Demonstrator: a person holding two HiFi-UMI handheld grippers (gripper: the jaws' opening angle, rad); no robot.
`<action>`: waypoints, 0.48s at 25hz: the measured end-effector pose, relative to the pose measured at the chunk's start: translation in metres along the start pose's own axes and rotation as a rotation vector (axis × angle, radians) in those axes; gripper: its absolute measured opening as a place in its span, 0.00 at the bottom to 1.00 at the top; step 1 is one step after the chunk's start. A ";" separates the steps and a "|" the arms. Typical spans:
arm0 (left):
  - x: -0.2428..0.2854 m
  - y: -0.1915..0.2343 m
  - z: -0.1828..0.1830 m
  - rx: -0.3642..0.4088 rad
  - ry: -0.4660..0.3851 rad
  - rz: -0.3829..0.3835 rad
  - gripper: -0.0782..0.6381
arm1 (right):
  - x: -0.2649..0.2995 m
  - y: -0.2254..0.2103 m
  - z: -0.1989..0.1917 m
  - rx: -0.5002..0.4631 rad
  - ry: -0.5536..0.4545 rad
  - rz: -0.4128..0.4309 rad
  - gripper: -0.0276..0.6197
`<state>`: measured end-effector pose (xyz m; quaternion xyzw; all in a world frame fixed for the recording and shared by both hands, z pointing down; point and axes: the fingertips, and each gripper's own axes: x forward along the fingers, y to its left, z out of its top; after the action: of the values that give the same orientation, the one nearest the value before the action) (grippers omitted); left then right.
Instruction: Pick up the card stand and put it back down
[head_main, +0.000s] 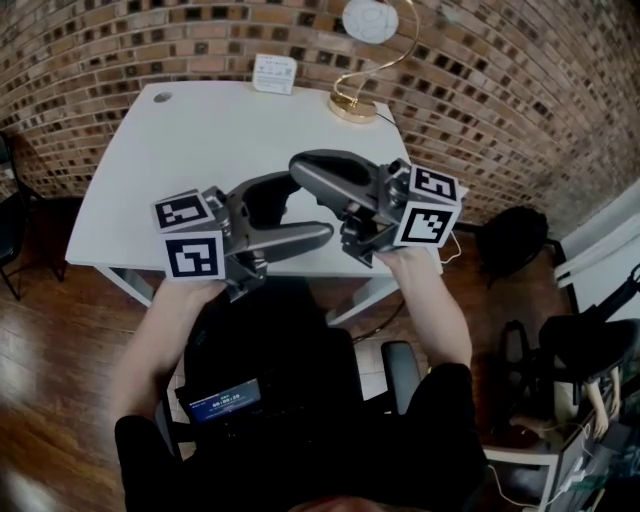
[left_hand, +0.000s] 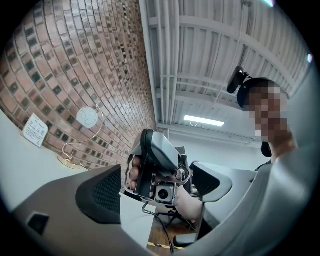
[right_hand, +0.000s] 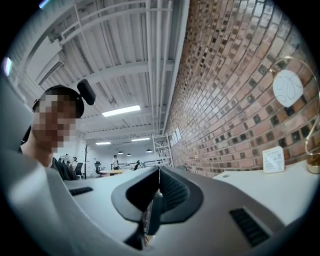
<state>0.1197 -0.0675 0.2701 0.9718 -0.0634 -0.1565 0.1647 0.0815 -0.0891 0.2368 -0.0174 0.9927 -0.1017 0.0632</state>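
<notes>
The card stand (head_main: 274, 73) stands upright at the far edge of the white worktop (head_main: 190, 150), close against the brick wall (head_main: 120, 35), with a gold lamp (head_main: 352, 100) near it on the right. Both claws hang over the near edge, well apart from the stand and turned toward each other. The left claw (left_hand: 158, 172) is released, its pads spread wide with only the other tool showing through the gap. The right claw (right_hand: 158, 181) is clenched, pad against pad, with nothing seen between. An upright stand and two empty claws fit a moment ahead of the lift as well as one after the set-down, so the pictures do not settle which step is in hand. Either way, doing it well seems to mean keeping the two tools from knocking each other. The stand also looks light and easily tipped, and the lamp's thin hoop is near enough to catch a careless jaw.
</notes>
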 end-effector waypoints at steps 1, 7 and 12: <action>0.000 -0.001 -0.001 0.001 0.002 0.000 0.73 | -0.001 0.001 -0.001 -0.008 0.002 -0.003 0.07; 0.000 -0.004 -0.002 0.001 0.002 0.000 0.73 | -0.006 0.005 -0.004 -0.040 0.007 -0.010 0.07; 0.000 -0.004 -0.006 0.000 0.007 -0.002 0.73 | -0.009 0.009 -0.006 -0.047 0.005 -0.002 0.07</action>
<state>0.1219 -0.0617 0.2738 0.9724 -0.0621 -0.1530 0.1647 0.0890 -0.0788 0.2421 -0.0196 0.9949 -0.0782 0.0602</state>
